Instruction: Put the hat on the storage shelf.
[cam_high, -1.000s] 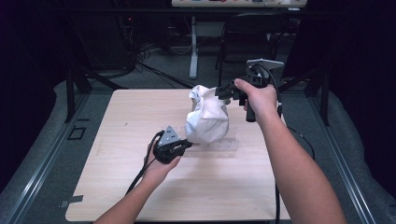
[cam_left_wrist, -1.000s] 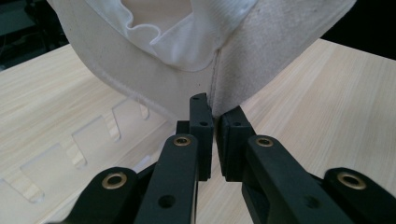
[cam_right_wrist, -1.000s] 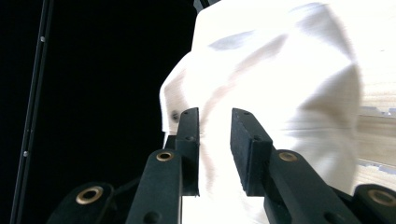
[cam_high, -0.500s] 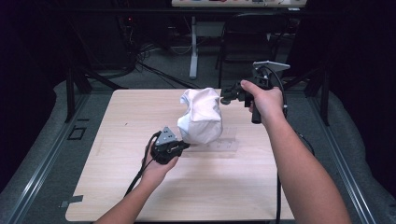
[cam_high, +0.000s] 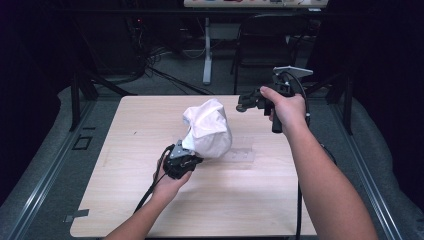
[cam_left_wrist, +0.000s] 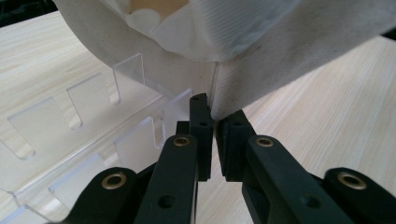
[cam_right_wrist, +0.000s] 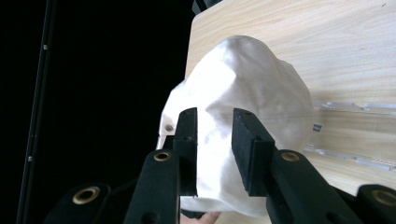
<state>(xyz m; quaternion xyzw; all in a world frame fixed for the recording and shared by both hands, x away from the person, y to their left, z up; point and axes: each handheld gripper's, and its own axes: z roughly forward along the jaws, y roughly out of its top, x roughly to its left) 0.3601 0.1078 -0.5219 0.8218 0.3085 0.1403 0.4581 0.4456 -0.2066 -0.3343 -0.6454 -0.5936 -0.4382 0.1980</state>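
Observation:
A white cloth bundle (cam_high: 207, 127) stands bunched in the middle of the wooden table (cam_high: 120, 200). My left gripper (cam_high: 186, 159) sits at its lower left, shut on a folded edge of the cloth (cam_left_wrist: 243, 88); the pads (cam_left_wrist: 201, 135) pinch that edge. My right gripper (cam_high: 243, 105) hovers in the air just right of the bundle's top, apart from it. Its jaws are open with nothing between them, and the cloth (cam_right_wrist: 252, 93) lies farther off behind the right gripper (cam_right_wrist: 215, 149).
A clear acrylic plate with slots (cam_high: 242, 150) lies flat under and to the right of the bundle, also seen in the left gripper view (cam_left_wrist: 70, 121). A chair (cam_high: 270, 35) and a white stand (cam_high: 206, 50) are beyond the table's far edge. Cables trail from both grippers.
The cloth's top, which reached up to the right gripper a second ago, has dropped away from it and slumped left. Both hands have barely moved.

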